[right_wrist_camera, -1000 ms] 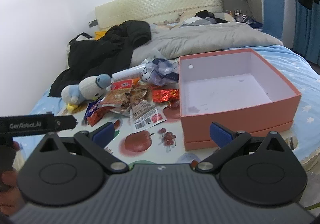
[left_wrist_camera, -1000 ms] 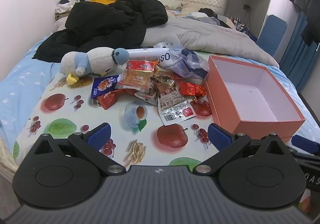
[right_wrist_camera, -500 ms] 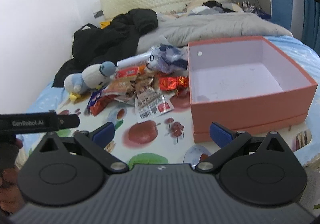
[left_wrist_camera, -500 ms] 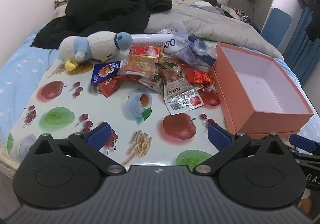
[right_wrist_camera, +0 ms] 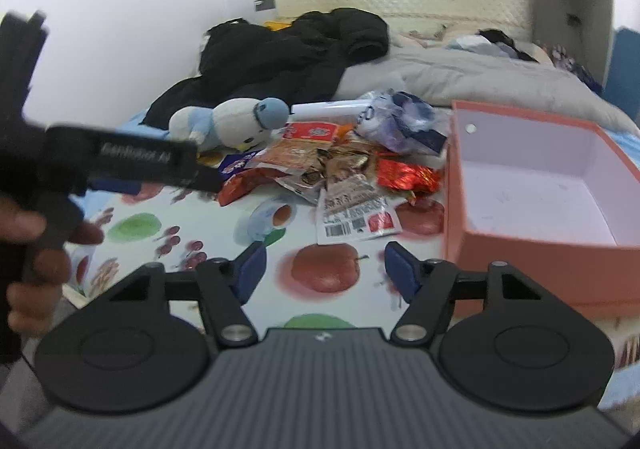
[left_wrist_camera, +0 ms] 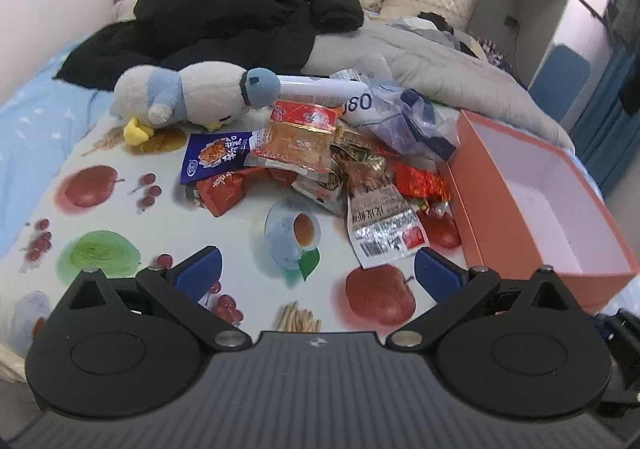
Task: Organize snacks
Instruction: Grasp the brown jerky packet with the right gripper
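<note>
A pile of snack packets (left_wrist_camera: 320,153) lies on a fruit-print cloth (left_wrist_camera: 100,209), also in the right wrist view (right_wrist_camera: 340,169). A silver packet with a barcode (left_wrist_camera: 380,225) is nearest me. An empty salmon-pink box (left_wrist_camera: 532,201) stands right of the pile, also in the right wrist view (right_wrist_camera: 532,185). My left gripper (left_wrist_camera: 318,275) is open and empty, short of the pile. My right gripper (right_wrist_camera: 324,269) is open and empty, just short of the silver packet (right_wrist_camera: 352,217). The left gripper's body (right_wrist_camera: 120,165) shows blurred at the left of the right wrist view.
A plush penguin (left_wrist_camera: 192,97) lies left of the pile. A black coat (left_wrist_camera: 224,25) and a grey duvet (left_wrist_camera: 420,61) lie behind. A crumpled plastic bag (left_wrist_camera: 408,117) and a white tube (left_wrist_camera: 320,89) sit at the pile's back.
Both grippers have moved forward toward the snack pile. The right gripper's jaws have narrowed somewhat. The left gripper's body has risen in the right wrist view.
</note>
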Tool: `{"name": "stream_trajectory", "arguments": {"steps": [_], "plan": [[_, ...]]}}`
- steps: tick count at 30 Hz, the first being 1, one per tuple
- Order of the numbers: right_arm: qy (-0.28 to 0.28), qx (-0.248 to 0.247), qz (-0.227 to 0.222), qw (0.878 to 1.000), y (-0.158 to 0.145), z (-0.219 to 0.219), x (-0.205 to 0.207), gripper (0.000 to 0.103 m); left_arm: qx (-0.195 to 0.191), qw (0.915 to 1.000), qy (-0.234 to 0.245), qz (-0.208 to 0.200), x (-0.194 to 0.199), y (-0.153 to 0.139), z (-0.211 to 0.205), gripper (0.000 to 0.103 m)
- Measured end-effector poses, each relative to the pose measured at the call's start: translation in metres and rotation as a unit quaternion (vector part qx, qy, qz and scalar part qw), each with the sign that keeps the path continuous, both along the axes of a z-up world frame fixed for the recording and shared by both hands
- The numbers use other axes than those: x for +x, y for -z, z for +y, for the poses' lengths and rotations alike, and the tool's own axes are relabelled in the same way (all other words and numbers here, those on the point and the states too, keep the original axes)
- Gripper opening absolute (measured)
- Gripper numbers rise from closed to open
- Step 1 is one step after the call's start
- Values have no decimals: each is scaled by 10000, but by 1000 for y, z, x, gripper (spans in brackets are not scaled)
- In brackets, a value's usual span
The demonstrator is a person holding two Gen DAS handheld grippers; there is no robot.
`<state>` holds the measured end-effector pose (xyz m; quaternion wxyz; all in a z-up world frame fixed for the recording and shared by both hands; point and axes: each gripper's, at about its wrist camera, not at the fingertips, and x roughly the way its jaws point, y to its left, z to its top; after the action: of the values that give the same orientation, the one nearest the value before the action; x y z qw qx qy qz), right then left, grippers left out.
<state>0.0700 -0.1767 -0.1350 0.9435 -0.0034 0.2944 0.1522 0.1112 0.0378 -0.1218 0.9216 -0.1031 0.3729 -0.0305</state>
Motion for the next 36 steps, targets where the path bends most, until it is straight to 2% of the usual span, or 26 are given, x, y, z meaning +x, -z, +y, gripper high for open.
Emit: {"name": "stream_trajectory", "arguments": {"steps": [2, 6, 13, 19, 21, 24, 27, 32, 36], "plan": [[-26, -63, -53, 10000, 3, 6, 7, 64, -191, 9998, -76, -17, 8, 6, 6, 102], [-31, -181, -95, 9998, 11, 18, 29, 56, -533, 9986, -53, 48, 29, 23, 18, 88], [-81, -250, -154, 9995, 29, 31, 70, 56, -1073, 9942, -36, -46, 66, 42, 40, 75], [-165, -342, -121, 9992, 50, 38, 114, 58, -2032, 9786, -333, -26, 100, 67, 58, 61], [-110, -418, -109, 9990, 58, 40, 129, 72, -2316, 9719, -425, -33, 112, 76, 61, 55], [-56, -503, -95, 9987, 68, 41, 147, 80, -2656, 9625, -560, 48, 128, 90, 64, 46], [70, -664, -125, 9977, 77, 43, 164, 82, -2992, 9515, -690, 185, 144, 105, 71, 37], [75, -711, -29, 9974, 91, 46, 189, 82, -3512, 9313, -922, 274, 160, 125, 82, 33], [-57, -885, 139, 9960, 102, 52, 204, 82, -3612, 9272, -931, 350, 172, 135, 80, 33]]}}
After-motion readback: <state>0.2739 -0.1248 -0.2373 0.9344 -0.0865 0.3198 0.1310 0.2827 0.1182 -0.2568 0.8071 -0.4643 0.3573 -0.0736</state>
